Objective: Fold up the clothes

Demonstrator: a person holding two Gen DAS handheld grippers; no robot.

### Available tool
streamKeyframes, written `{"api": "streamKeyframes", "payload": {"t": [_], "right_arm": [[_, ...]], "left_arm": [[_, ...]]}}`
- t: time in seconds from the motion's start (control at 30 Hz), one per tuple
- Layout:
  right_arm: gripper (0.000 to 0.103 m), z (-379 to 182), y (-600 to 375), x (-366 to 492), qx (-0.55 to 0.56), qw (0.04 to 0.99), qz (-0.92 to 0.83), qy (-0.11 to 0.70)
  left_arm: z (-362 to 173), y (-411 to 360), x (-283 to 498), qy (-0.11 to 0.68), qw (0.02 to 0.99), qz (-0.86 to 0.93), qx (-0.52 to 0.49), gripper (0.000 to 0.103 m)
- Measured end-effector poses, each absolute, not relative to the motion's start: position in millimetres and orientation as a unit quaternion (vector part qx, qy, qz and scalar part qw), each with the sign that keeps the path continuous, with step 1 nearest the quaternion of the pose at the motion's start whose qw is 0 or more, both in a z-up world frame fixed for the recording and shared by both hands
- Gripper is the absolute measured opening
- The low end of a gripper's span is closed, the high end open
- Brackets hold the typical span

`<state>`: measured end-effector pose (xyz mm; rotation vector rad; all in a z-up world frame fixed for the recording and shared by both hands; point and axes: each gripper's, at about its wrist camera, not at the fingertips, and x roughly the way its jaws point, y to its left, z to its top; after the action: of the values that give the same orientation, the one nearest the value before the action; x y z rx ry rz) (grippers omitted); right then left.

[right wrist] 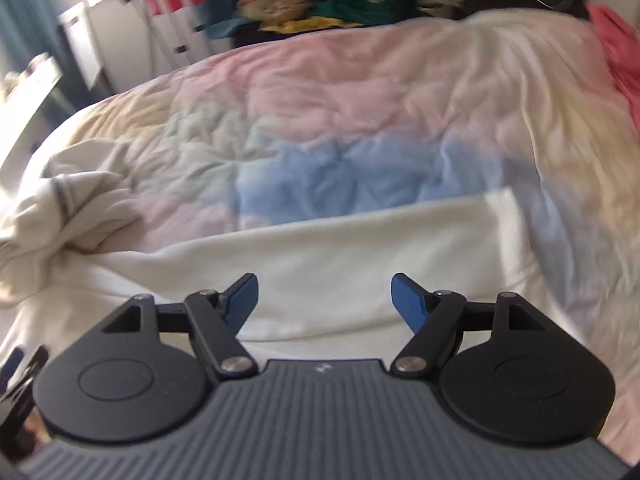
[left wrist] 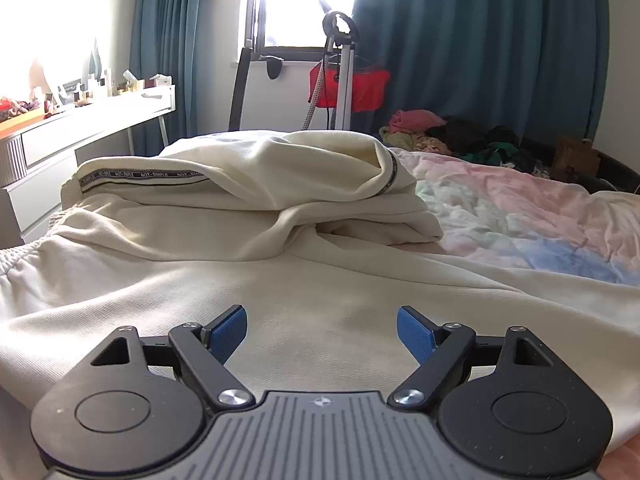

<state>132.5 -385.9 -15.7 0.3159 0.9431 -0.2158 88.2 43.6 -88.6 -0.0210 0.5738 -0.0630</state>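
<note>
2 grippers, both spread wide, nothing between the pads on either. Left gripper (left wrist: 322,334): blue ribbed pads (left wrist: 229,332) well apart, black linkage arms, grey ribbed body, hovering over flat cream fabric with no contact visible. Right gripper (right wrist: 323,302): same build, jaws released, empty, angled down over a pale flat panel of the same cloth; can't tell if the tips touch it.

Cream garment (left wrist: 304,280): soft knit with a fine diagonal rib, spread smooth directly under and ahead of the left gripper. Elastic gathered waistband (left wrist: 24,256) at its left edge. Further ahead the garment bunches into a loose layered heap (left wrist: 256,184), with a dark woven tape strip (left wrist: 140,178) carrying small printed lettering along the top fold. From the right wrist view, the flat panel (right wrist: 360,248) ends in a straight edge just ahead of the pads, and the bunched part sits off to the left.

Duvet (right wrist: 340,120) beyond the garment: crumpled, tie-dye pastel in pink, blue, pale green and yellow.

Far end of the bed: pile of mixed clothes (left wrist: 460,136) in pink, black, green. Left of the left gripper: white desk (left wrist: 92,128) cluttered with small bottles. Straight ahead: bright window (left wrist: 304,0), teal curtains (left wrist: 480,40), metal stand with a red bag (left wrist: 352,84).
</note>
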Motion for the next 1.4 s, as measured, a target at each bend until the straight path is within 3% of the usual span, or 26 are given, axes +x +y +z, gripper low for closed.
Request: {"api": "streamKeyframes", "payload": {"t": [0.47, 0.73, 0.93, 1.03, 1.07, 1.1, 1.13, 1.17, 1.3, 1.4], "right_arm": [[0.075, -72, -339, 106, 0.290, 0.900, -0.093, 0.313], [0.075, -96, -362, 130, 0.306, 0.899, -0.109, 0.293], [0.075, -120, -371, 138, 0.307, 0.893, -0.126, 0.303], [0.075, -116, -370, 144, 0.266, 0.906, -0.151, 0.293], [0.075, -111, -370, 144, 0.254, 0.912, -0.158, 0.282], [0.075, -107, -370, 144, 0.250, 0.915, -0.161, 0.273], [0.075, -106, -369, 144, 0.251, 0.916, -0.159, 0.268], [0.075, -106, -370, 143, 0.255, 0.915, -0.155, 0.270], [0.075, -105, -366, 140, 0.239, 0.917, -0.158, 0.277], [0.075, -98, -360, 139, 0.226, 0.925, -0.158, 0.263]], "left_arm": [[-89, -17, 153, 0.262, 0.958, -0.057, 0.099, 0.084], [-95, -124, 237, 0.213, 0.937, -0.088, 0.262, 0.096], [-145, -162, 305, 0.280, 0.866, -0.049, 0.411, 0.097], [-143, -157, 314, 0.289, 0.862, -0.057, 0.412, 0.097], [-140, -154, 315, 0.290, 0.864, -0.060, 0.407, 0.088], [-136, -151, 317, 0.291, 0.866, -0.063, 0.402, 0.070], [-129, -145, 317, 0.289, 0.871, -0.060, 0.394, 0.061], [-120, -138, 318, 0.285, 0.879, -0.049, 0.380, 0.038], [-64, -91, 315, 0.244, 0.925, 0.017, 0.291, 0.024], [-26, -39, 312, 0.219, 0.945, 0.088, 0.227, 0.022]]}}
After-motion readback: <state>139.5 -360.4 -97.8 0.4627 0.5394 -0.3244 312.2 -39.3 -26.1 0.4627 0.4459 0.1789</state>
